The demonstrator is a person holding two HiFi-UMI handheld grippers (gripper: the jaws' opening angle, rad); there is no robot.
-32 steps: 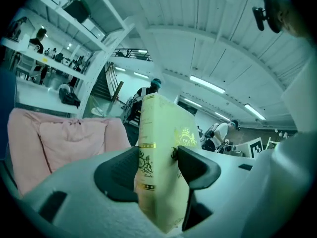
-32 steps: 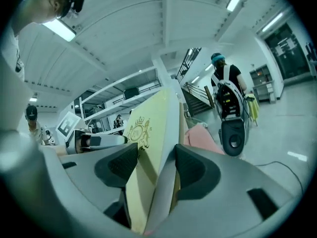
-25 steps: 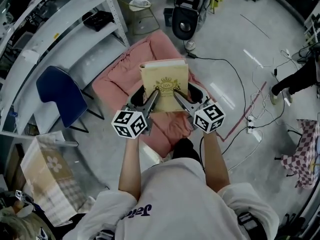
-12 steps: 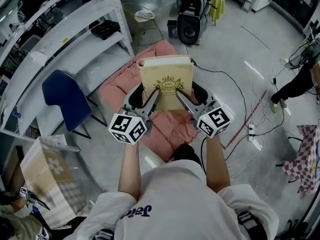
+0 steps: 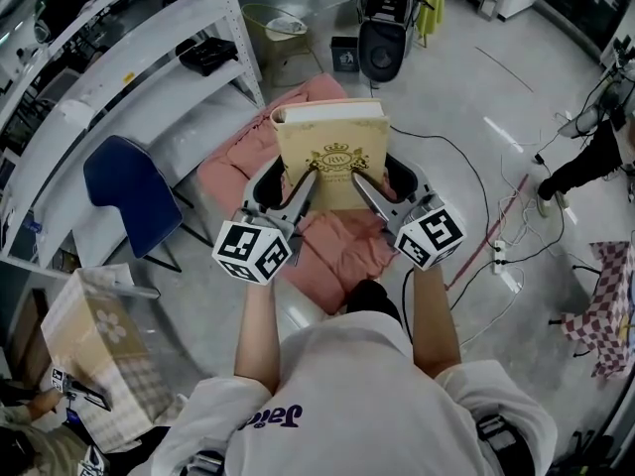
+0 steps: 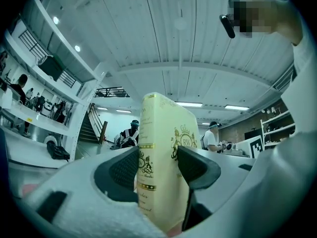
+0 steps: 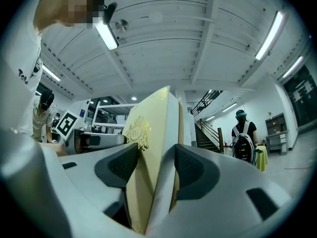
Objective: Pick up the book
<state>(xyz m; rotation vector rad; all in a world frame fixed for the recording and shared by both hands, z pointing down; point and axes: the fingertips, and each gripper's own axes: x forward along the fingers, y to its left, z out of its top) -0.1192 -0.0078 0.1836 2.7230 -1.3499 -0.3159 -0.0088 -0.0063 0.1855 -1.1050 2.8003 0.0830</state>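
A thick cream book (image 5: 330, 157) with a gold crest on its cover is held up in the air above a pink cushion (image 5: 327, 236). My left gripper (image 5: 301, 188) is shut on the book's near left edge and my right gripper (image 5: 359, 186) is shut on its near right edge. In the left gripper view the book (image 6: 163, 157) stands between the dark pads, spine side towards the camera. In the right gripper view the book (image 7: 148, 152) fills the gap between the pads, which press on its cover and back.
A white metal shelf rack (image 5: 129, 58) runs along the left, with a blue chair (image 5: 129, 191) beside it. A black backpack (image 5: 382, 38) stands beyond the cushion. Cables and a power strip (image 5: 501, 256) lie on the floor at right. A cardboard box (image 5: 89, 350) sits lower left.
Both grippers have lifted the book higher off the pink cushion and tipped it a little; it looks larger and nearer in the head view. The grip is unchanged.
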